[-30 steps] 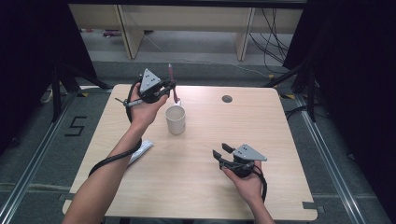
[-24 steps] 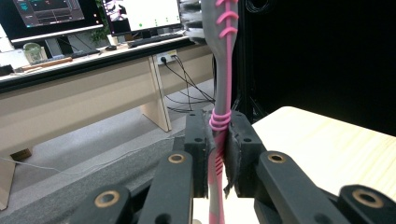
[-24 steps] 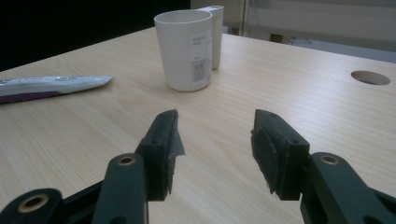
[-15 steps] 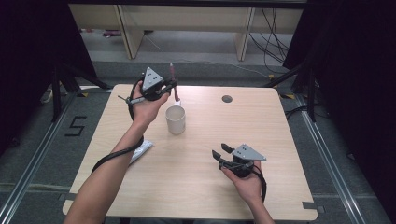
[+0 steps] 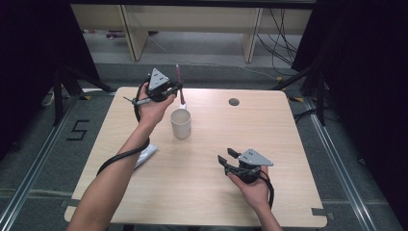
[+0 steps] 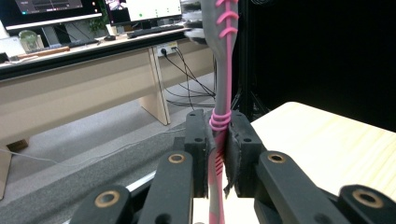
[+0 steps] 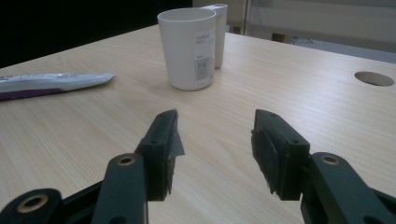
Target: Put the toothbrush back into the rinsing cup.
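A: While the left gripper is clamped tight on the grey-and-pink toothbrush, where does the brush point?

B: Upright. In the left gripper view its handle runs straight up between the two pads, head at the top, long axis vertical.

A: And the cup?

B: The white cup stands on the tabletop just near of that gripper and lower, mouth up. I judge the coming move turns on that: the brush has to come toward the person and down, staying vertical, to drop in. The left hand is clearly the nearer one.

A: The right gripper?

B: The right gripper rests low at the near right with its jaws apart and nothing between them. In its own view the cup sits well ahead of it.

A: Anything else around?

B: A toothpaste tube lies flat at the left, and a round cable hole sits at the far side. Pale wood surface; beyond it grey floor, desk legs, cables and dark curtains.
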{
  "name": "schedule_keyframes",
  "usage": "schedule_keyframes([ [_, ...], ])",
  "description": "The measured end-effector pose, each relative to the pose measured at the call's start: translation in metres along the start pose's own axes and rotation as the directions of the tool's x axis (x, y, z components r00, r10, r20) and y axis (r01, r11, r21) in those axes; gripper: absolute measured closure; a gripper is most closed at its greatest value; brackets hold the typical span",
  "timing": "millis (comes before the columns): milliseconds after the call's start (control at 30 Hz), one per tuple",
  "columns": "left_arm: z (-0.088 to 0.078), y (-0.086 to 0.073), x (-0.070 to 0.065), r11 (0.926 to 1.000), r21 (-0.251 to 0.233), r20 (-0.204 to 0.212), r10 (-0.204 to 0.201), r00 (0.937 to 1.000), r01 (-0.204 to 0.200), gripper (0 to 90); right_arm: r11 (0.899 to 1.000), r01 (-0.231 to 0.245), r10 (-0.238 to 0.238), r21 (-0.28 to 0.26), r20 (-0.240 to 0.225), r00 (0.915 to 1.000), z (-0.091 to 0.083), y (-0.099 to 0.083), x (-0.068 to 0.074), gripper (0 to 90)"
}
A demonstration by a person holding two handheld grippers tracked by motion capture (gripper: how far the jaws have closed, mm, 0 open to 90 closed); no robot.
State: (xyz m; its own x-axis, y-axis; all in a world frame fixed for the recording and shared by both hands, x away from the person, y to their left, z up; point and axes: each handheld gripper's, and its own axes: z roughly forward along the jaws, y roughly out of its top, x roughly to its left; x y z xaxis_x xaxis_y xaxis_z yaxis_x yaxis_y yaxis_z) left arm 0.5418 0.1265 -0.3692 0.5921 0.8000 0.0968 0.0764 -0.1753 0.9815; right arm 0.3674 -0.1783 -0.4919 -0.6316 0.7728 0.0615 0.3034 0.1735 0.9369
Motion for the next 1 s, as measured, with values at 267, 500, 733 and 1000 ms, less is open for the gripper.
schedule_keyframes([
  [267,0.005,-0.002,0.004,1.0000,0.007,-0.009,-0.002,1.0000,0.002,80.1,1.000,0.008,-0.008,0.006,0.009,0.9999,0.000,0.000,-0.001,51.0],
  [500,0.011,-0.002,0.005,0.9999,0.010,-0.009,-0.002,1.0000,0.002,80.1,1.000,-0.008,0.008,-0.006,-0.004,1.0000,0.001,-0.001,0.000,50.8],
  [733,0.016,-0.001,0.005,0.9999,0.014,-0.012,-0.004,0.9999,0.004,80.1,1.000,0.009,-0.009,0.000,0.003,1.0000,-0.001,0.001,-0.003,50.7],
  [1000,0.021,-0.001,0.006,0.9998,0.019,-0.020,0.003,0.9998,-0.002,80.1,0.999,0.038,-0.038,-0.011,0.013,0.9992,-0.001,0.001,-0.003,50.7],
])
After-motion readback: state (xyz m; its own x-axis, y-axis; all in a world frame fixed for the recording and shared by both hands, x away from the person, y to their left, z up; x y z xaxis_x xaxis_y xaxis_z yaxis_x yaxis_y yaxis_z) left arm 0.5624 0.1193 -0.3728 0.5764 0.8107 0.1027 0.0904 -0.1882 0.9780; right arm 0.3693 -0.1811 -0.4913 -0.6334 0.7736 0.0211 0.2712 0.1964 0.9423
